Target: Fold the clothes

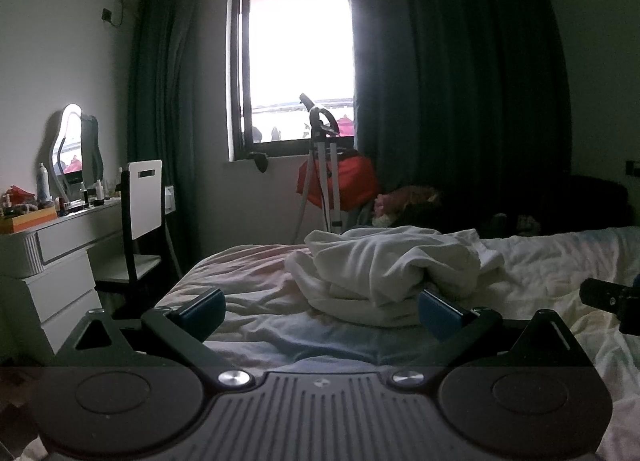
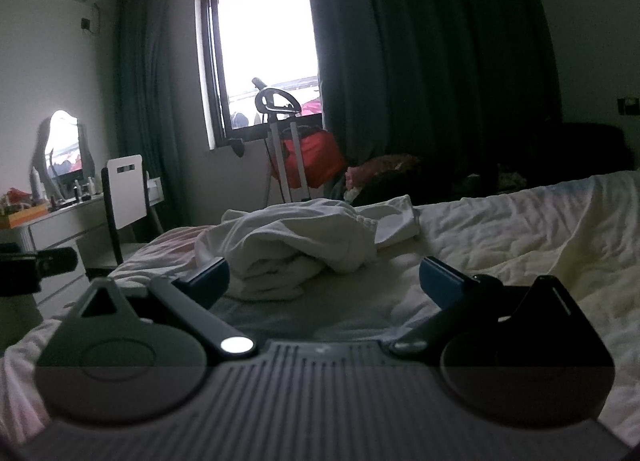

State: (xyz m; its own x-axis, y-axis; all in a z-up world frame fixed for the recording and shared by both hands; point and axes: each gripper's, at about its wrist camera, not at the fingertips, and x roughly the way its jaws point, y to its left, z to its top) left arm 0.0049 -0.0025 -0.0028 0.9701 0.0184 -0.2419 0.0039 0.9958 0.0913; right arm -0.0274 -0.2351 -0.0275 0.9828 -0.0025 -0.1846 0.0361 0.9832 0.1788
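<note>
A crumpled white garment (image 1: 384,269) lies in a heap on the bed (image 1: 248,273), just beyond my left gripper (image 1: 322,307), which is open with its blue pads wide apart and nothing between them. In the right wrist view the same white garment (image 2: 296,245) sits ahead and slightly left of my right gripper (image 2: 324,281), also open and empty. Part of the right gripper (image 1: 612,301) shows at the right edge of the left wrist view. Part of the left gripper (image 2: 40,265) shows at the left edge of the right wrist view.
The bed sheet (image 2: 520,237) is pale and wrinkled. A white dresser (image 1: 60,257) with a mirror and bottles, and a chair (image 1: 140,221), stand left of the bed. A tripod (image 1: 320,177), a red bag (image 1: 352,177), a window and dark curtains (image 1: 460,81) are behind.
</note>
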